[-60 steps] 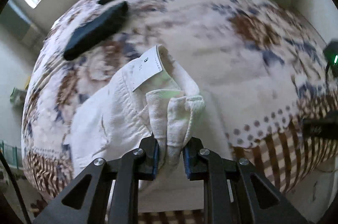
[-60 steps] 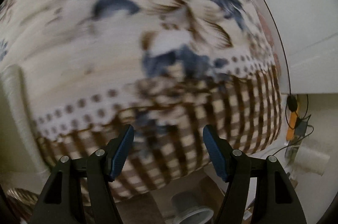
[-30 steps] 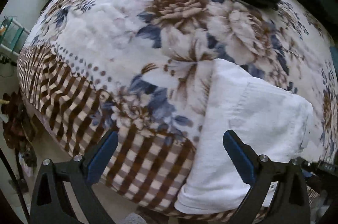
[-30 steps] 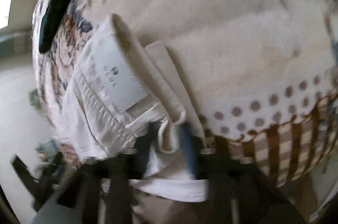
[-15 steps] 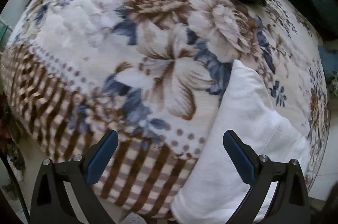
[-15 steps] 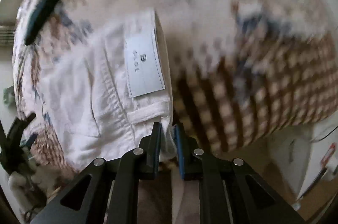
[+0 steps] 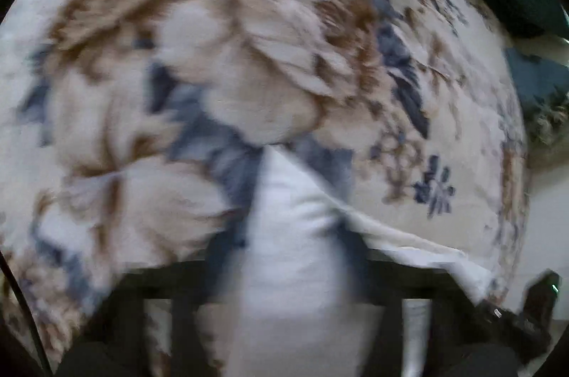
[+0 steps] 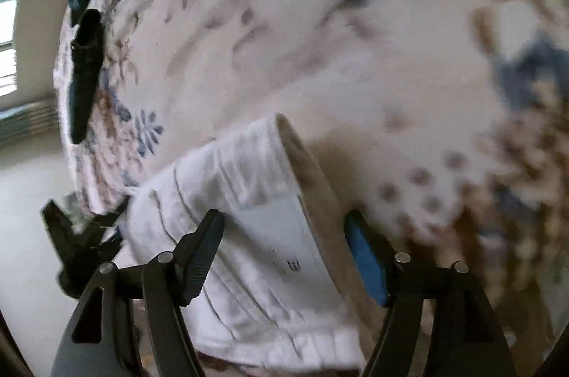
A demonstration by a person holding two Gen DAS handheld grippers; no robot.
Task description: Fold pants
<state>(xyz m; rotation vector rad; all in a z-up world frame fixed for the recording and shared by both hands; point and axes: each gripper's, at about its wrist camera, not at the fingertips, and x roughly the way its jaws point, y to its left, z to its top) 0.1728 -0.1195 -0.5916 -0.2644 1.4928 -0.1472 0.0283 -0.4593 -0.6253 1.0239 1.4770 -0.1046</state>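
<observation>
The white pants [image 8: 256, 234] lay on the bed [image 8: 355, 57]. Right gripper [image 8: 284, 256] jaws were spread over the waistband; left gripper [image 7: 288, 274] was blurred, state unclear.

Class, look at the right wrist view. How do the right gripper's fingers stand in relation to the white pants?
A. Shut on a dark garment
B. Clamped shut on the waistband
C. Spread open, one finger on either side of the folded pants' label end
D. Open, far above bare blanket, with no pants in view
C: the right gripper has its jaws wide apart, with the white pants and their label between them.
</observation>
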